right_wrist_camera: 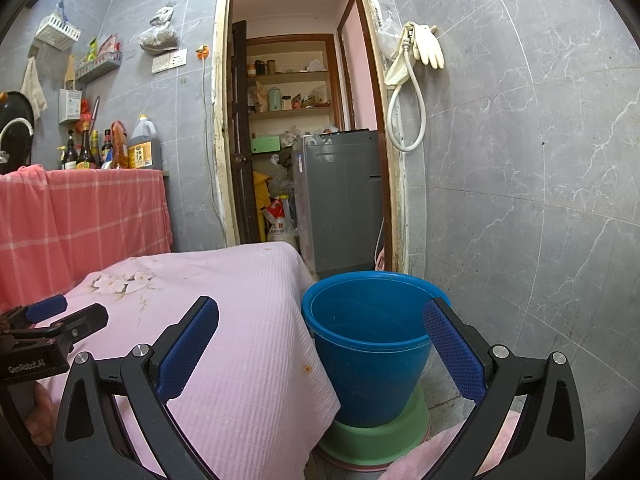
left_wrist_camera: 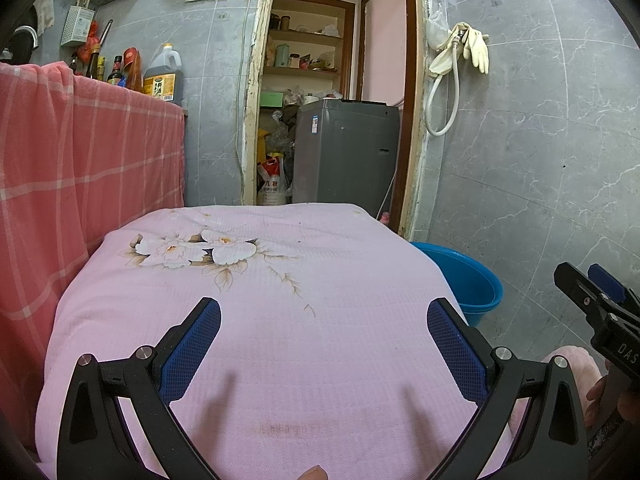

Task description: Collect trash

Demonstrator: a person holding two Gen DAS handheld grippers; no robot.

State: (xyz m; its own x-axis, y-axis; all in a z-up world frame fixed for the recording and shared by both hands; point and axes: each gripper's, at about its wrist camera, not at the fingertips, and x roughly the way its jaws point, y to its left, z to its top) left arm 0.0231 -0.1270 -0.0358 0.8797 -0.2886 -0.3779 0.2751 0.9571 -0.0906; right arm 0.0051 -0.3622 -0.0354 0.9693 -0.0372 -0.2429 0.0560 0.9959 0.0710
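Note:
A table under a pink floral cloth [left_wrist_camera: 256, 320] fills the left wrist view; I see no trash on it, only small stains. My left gripper [left_wrist_camera: 324, 312] hovers open over the cloth with nothing between its blue pads. A blue bucket [right_wrist_camera: 368, 340] stands on the floor at the table's right side, on a green base [right_wrist_camera: 376, 436]; it looks empty inside. My right gripper [right_wrist_camera: 320, 312] is open above the table's right edge and the bucket, holding nothing. The right gripper also shows at the far right of the left wrist view [left_wrist_camera: 600, 300].
A counter draped in a red checked cloth [left_wrist_camera: 80, 160] with bottles stands at the left. Straight ahead a doorway opens to a storeroom with a grey washing machine [left_wrist_camera: 344, 152] and shelves. Grey tiled wall [right_wrist_camera: 520, 160] on the right carries gloves and a hose.

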